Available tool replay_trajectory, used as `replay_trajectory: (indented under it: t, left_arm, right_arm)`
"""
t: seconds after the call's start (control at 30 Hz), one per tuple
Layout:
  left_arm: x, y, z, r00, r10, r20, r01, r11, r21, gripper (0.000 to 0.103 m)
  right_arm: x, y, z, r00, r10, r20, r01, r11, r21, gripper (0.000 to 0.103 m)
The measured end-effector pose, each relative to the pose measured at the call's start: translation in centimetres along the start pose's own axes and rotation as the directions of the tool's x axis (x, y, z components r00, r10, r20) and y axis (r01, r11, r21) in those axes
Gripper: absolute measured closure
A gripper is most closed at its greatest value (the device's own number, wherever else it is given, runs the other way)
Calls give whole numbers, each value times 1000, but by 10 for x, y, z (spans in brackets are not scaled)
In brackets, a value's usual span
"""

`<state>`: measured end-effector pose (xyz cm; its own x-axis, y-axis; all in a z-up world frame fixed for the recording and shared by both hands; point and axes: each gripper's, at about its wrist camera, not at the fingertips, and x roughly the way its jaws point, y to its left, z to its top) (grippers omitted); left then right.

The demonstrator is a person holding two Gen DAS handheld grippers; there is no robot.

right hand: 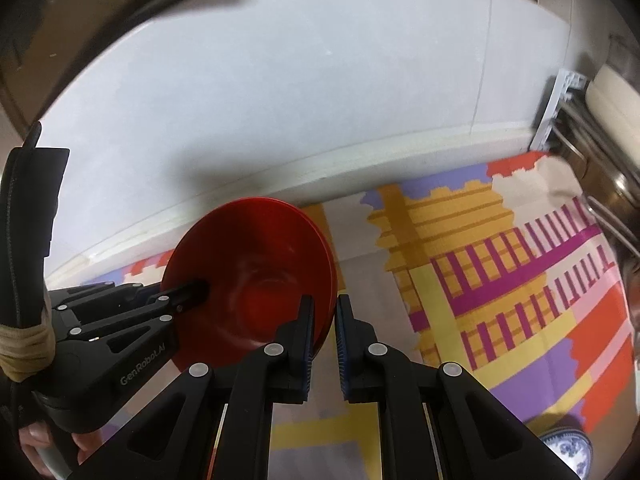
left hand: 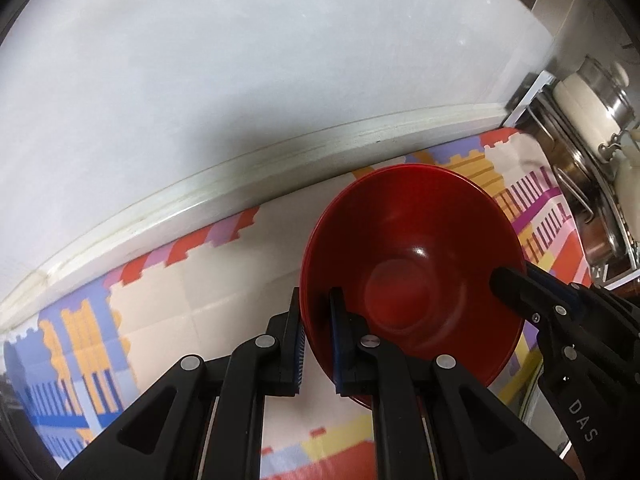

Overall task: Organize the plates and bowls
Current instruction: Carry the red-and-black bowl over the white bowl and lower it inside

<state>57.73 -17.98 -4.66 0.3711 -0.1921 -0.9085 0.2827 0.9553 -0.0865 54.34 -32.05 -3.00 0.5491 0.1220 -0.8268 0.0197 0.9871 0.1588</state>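
The left gripper [left hand: 318, 330] has its jaws clamped on the left rim of the stack of red bowls [left hand: 416, 276], and the right gripper [right hand: 323, 334] has its jaws clamped on the opposite rim, so the stack hangs tilted just above the patterned mat [right hand: 500, 280] on the counter, near the white wall [left hand: 240, 80]. I judge that the thin, glossy rims can slip from the pads, or the nested bowls can slide apart, if the two hands do not move together. How many bowls are nested is hard to tell, the bottom of the stack is hidden, and at the right the dish rack [left hand: 592, 168] and a blue-and-white dish [right hand: 568, 450] are cut off.
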Motion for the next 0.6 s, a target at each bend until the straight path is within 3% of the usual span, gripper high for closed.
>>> replay_trajectory:
  t: [0.6]
  left_arm:
    - [-92, 30, -90, 994, 64, 91, -54, 992, -113, 90]
  right_arm:
    - [-72, 58, -54, 993, 110, 45, -106, 990, -90, 91]
